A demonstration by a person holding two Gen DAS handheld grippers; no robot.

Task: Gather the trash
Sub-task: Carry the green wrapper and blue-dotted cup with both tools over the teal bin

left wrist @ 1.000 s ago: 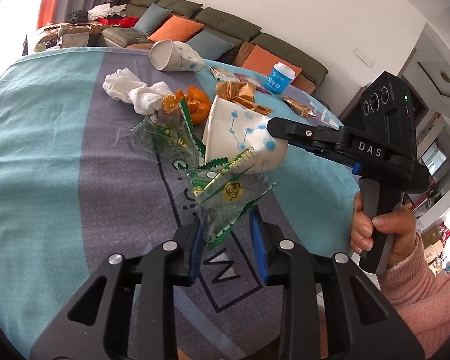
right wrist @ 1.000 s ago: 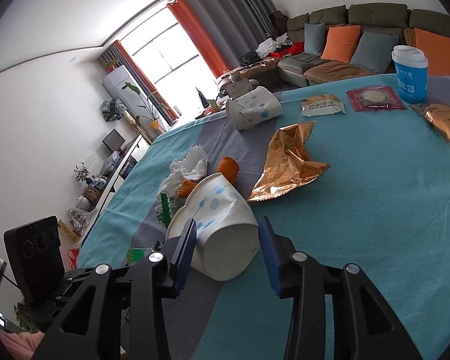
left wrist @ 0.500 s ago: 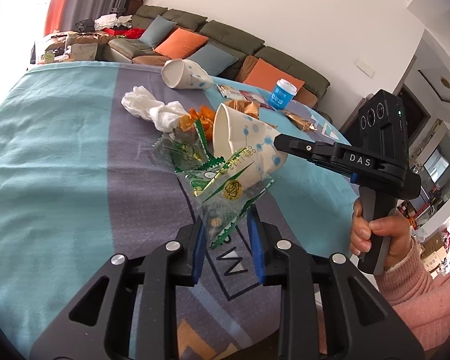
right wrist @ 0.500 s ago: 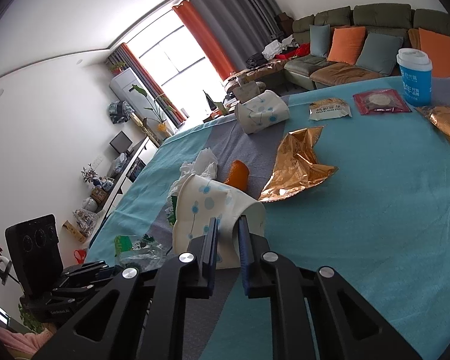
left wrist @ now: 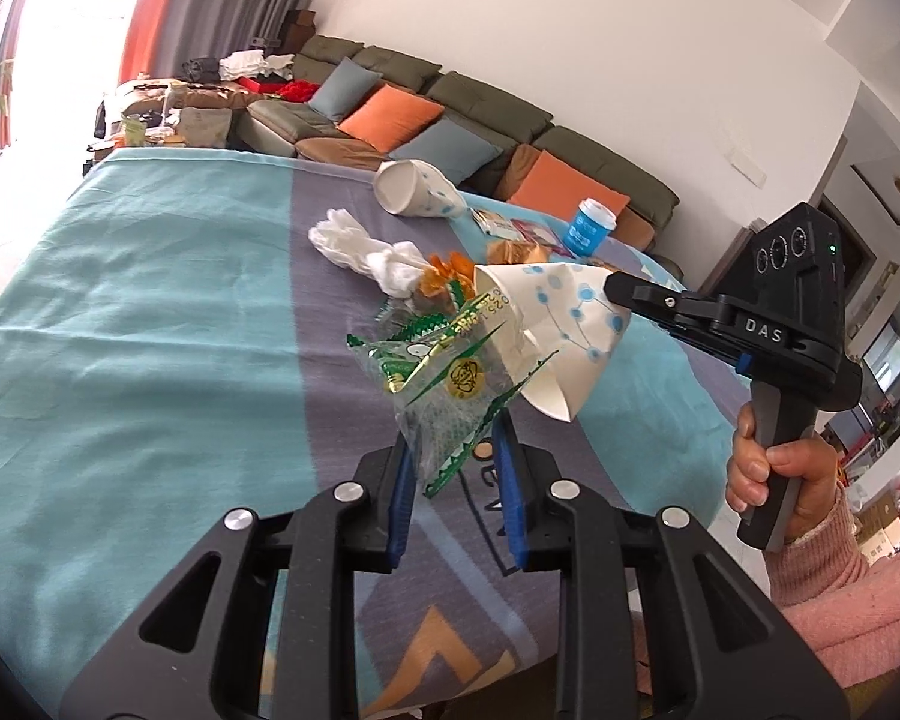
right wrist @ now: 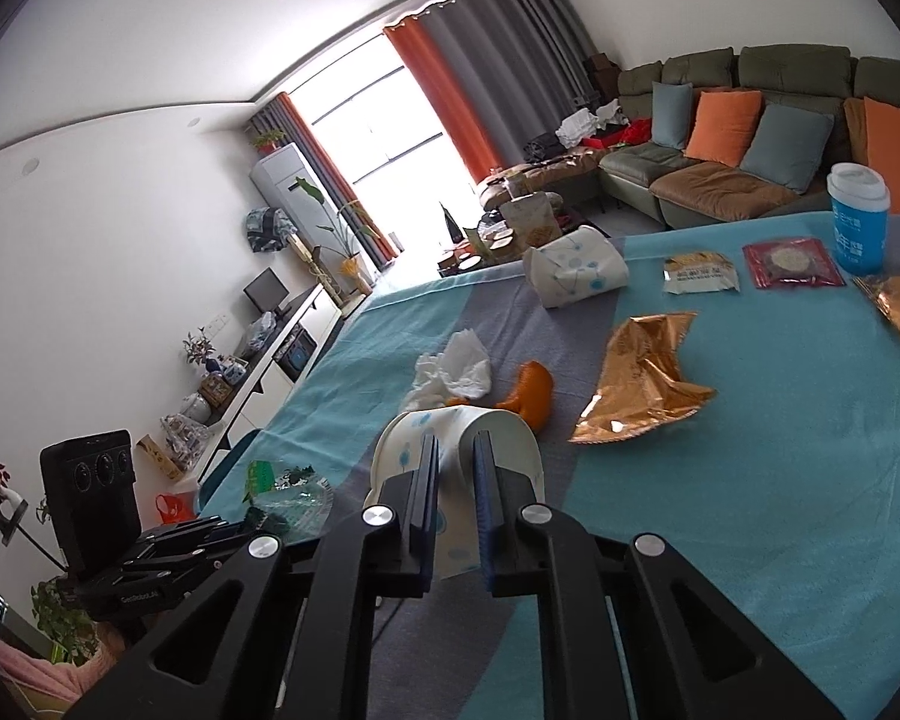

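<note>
A crumpled clear wrapper [left wrist: 444,384] with green zigzag edges and a yellow seal hangs above the table, pinched in the left gripper [left wrist: 453,468]. Its top touches the mouth of a squashed white, blue-dotted paper cup [left wrist: 561,324], clamped flat by the right gripper [right wrist: 455,474].

wrapper [left wrist: 444,384] just left of paper cup [left wrist: 561,324], tissue [left wrist: 366,249] behind.

text: "DAS" | on: right claw body [left wrist: 762,330] | other print: too small or blurred to read
</note>
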